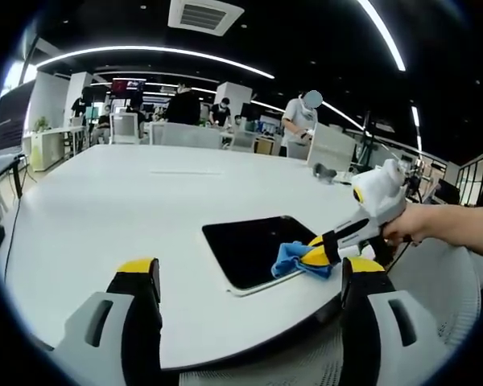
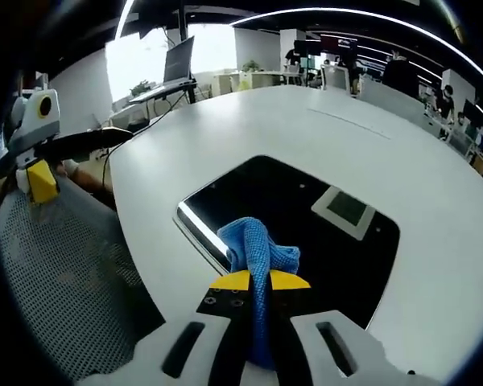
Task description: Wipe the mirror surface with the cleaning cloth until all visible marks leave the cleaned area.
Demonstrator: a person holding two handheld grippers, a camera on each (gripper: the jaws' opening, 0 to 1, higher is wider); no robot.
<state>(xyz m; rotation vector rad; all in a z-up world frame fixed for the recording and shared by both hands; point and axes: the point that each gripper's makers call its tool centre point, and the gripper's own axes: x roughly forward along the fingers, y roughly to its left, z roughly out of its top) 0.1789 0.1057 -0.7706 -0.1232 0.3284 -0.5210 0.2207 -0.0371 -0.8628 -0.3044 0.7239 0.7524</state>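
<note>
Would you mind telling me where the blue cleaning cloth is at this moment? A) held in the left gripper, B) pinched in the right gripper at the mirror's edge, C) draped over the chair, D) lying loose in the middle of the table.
B: the right gripper has its jaws shut on the blue cleaning cloth, which rests on the near edge of the mirror.

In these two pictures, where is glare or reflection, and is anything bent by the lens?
Right gripper view: the mirror reflects a ceiling panel and a bright light strip near the blue cloth; the window behind is overexposed. Left gripper view: ceiling light strips curve from fisheye distortion, and the mirror looks plain dark.
</note>
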